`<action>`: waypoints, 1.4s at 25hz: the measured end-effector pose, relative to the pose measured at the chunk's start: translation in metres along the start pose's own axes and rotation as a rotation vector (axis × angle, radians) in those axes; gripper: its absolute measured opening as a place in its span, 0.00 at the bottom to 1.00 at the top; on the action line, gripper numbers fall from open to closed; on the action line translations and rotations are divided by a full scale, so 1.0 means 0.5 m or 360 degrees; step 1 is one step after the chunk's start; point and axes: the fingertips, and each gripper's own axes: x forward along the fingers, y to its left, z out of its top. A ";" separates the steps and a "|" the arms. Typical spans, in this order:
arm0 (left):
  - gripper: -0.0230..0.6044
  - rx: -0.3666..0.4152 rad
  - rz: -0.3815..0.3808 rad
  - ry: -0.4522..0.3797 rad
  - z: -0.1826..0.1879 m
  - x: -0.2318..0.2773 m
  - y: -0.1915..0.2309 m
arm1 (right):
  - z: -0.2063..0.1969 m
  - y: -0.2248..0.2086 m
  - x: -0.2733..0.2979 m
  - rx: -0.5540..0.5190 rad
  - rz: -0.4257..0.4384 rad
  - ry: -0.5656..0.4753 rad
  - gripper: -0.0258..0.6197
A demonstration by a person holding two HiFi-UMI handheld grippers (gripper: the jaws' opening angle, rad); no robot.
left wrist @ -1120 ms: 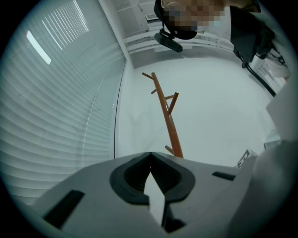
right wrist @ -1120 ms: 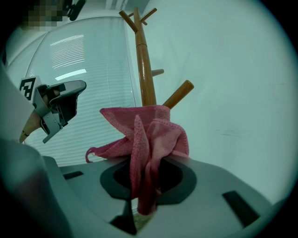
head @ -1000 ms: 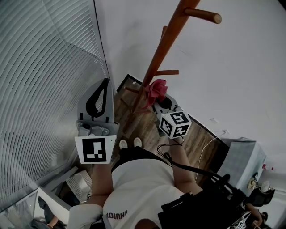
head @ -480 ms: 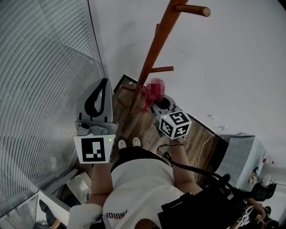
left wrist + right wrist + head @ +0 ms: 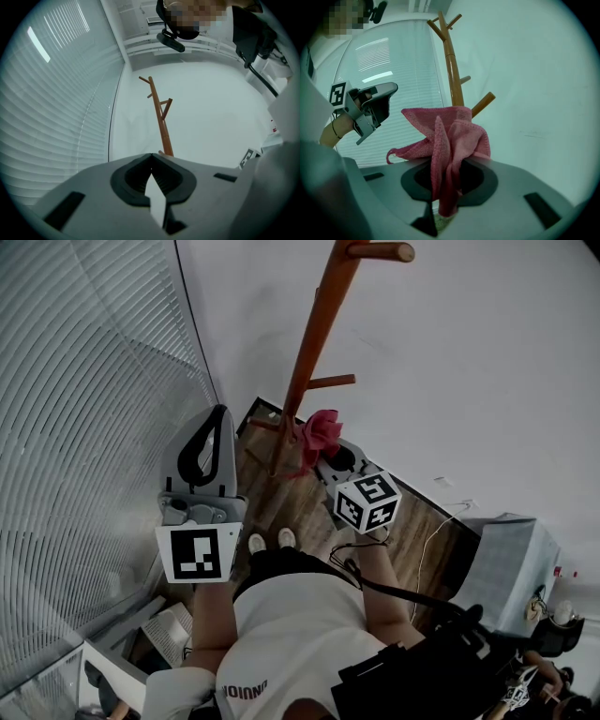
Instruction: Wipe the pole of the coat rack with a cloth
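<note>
- Since a second ago, the coat rack (image 5: 305, 362) has been shifted up and to the left in the head view, its top peg now close to the upper edge. Both grippers have been kept at almost the same places in that view.
- The rack is stood in the corner where the slatted blind (image 5: 84, 427) meets the white wall (image 5: 469, 381). Its pole is therefore judged to be reachable only from the room side.
- The left gripper (image 5: 217, 423) is held raised beside the blind, well apart from the pole. Its jaws are closed tip to tip with nothing between them, so it is judged to be parked out of the way, since no second tool is needed for the wiping.
- The right gripper (image 5: 325, 450) is pointed at the lower part of the pole, and its jaws are clamped on the pink cloth (image 5: 317, 432).
- The cloth is pinched at its bunched middle, so that loose folds (image 5: 445, 136) are left standing proud of the jaws; fabric and not plastic would thus be offered to the wood. It is held just beside the pole, below a short side peg (image 5: 330, 382); whether it touches cannot be told.
</note>
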 end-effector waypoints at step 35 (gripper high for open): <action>0.06 0.0029 0.0021 -0.0102 0.031 -0.005 0.003 | 0.317 0.053 -0.130 -0.0321 0.0122 -0.0652 0.17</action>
